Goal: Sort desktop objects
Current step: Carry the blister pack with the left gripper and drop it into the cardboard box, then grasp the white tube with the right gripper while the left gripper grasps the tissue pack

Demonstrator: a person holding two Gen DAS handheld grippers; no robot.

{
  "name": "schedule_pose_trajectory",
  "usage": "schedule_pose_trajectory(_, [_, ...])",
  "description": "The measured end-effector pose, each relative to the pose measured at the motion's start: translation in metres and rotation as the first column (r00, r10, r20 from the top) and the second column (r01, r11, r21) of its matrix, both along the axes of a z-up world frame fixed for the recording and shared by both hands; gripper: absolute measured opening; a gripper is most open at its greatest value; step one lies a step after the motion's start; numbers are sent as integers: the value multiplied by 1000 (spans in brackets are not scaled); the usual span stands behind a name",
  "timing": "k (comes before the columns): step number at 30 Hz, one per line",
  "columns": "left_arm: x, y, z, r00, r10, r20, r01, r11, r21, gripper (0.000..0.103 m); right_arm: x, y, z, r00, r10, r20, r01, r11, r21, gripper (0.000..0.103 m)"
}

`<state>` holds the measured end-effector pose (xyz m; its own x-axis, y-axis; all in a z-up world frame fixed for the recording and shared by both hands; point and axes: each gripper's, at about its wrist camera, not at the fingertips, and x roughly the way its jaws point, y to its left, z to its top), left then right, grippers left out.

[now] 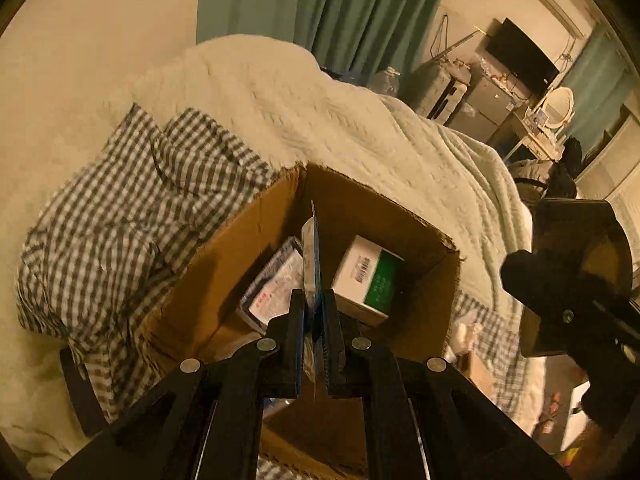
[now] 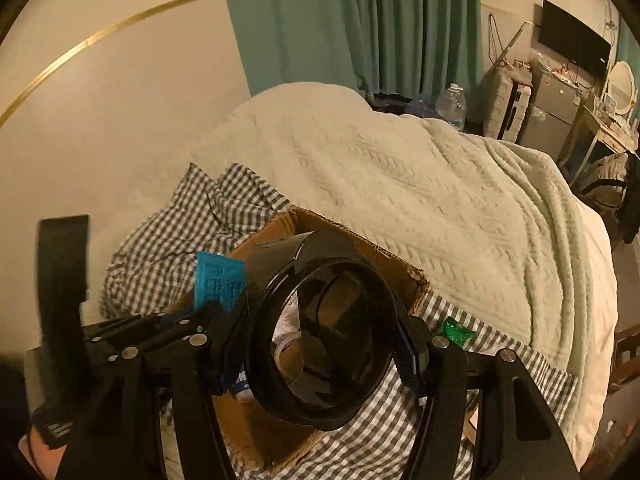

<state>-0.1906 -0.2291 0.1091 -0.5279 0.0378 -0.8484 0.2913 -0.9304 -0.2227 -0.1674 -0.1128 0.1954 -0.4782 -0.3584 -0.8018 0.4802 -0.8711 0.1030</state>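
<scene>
An open cardboard box lies on the bed. Inside it are a white and green carton and a flat printed packet. My left gripper is shut on a thin blue packet held edge-on over the box opening. The same blue packet shows in the right wrist view, in the left gripper. My right gripper is shut on a black round cup-like holder, held above the box. That holder also shows in the left wrist view.
The box rests on a grey checked cloth and a cream blanket. A small green item lies on the cloth right of the box. A water bottle, fridge and TV stand beyond the bed.
</scene>
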Motion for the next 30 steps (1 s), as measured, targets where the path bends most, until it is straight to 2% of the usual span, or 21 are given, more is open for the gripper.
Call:
schedule_pose_trajectory(4, [-2,5,-6,999,20,37,-21,999,48,9,-8,11,-8,1000,-19,21,20,998,-53,63])
schedule_pose_trajectory(5, [-3,7,-7,998,37,46,-39,998,45,14,-9,13,-6,999,-25,20,26,998,-58,63])
schedule_pose_trajectory(6, [-3,9,-9,997,52,53,-54,998,41,25,-11,20,-4,999,-34,13,35,997,-68,63])
schedule_pose_trajectory(9, [-4,16,-13,995,78,63,-81,996,37,46,-15,34,9,998,-58,-9,57,995,-86,63])
schedule_pose_trajectory(13, [-1,34,-9,995,88,54,-89,996,13,48,-19,73,22,994,-109,-29,105,988,-112,63])
schedule_pose_trajectory(18, [4,82,4,1000,7,-27,-8,999,-34,61,-19,139,18,979,-202,-16,198,972,-130,63])
schedule_pose_trajectory(20, [5,104,6,999,-34,-43,32,998,-45,61,-17,166,10,971,-239,13,238,961,-139,63])
schedule_pose_trajectory(25, [6,161,-7,992,-122,-29,122,993,-10,62,-11,218,-21,951,-303,57,307,946,-101,64])
schedule_pose_trajectory(30, [6,208,-37,981,-191,29,193,979,-73,63,2,258,-59,940,-328,99,333,942,-41,66])
